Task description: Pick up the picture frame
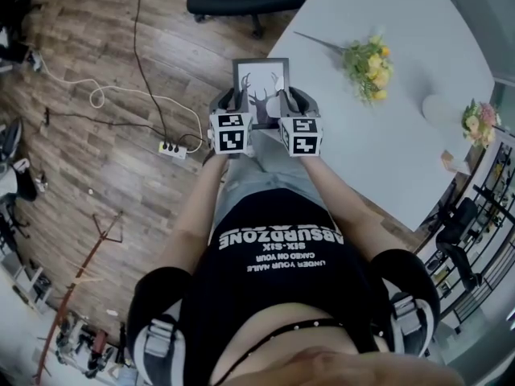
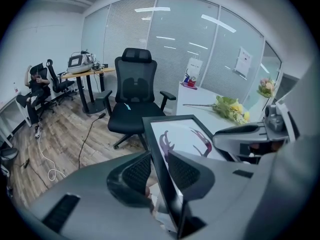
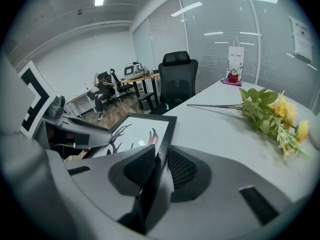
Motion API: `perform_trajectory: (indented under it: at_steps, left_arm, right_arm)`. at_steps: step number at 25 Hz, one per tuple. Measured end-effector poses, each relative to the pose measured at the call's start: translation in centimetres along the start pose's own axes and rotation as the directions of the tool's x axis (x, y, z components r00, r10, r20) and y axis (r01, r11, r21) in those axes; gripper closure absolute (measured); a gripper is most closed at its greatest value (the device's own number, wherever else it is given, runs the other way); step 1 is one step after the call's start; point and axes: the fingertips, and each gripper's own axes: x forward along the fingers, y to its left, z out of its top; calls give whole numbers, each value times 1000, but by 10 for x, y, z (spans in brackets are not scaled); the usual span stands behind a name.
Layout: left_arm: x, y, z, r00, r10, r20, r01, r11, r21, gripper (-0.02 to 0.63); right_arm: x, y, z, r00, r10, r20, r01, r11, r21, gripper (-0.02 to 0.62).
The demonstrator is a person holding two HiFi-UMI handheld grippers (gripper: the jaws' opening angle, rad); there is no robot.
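Near the head view's upper centre, the picture frame (image 1: 260, 83) sits at the left edge of the white desk (image 1: 402, 135), seemingly lifted clear, with the left tool (image 1: 233, 101) and the right tool (image 1: 290, 101) each clamped on one side.

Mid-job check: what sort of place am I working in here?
Most likely an office: a black swivel chair on wood flooring, glass partitions backed with blinds, and a desk carrying equipment.
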Motion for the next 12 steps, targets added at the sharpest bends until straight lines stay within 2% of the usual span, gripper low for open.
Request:
perform_trajectory:
  at_steps: [5, 12]
  left_arm:
    - [0, -1, -1, 1000, -11, -6, 11, 1000, -15, 500]
    - [2, 0, -1, 1000, -15, 7, 15, 1000, -24, 500]
  right_arm:
    - [3, -4, -7, 997, 19, -81, -7, 990, 143, 502]
    - [5, -5, -7, 996, 38, -79, -24, 983, 181, 502]
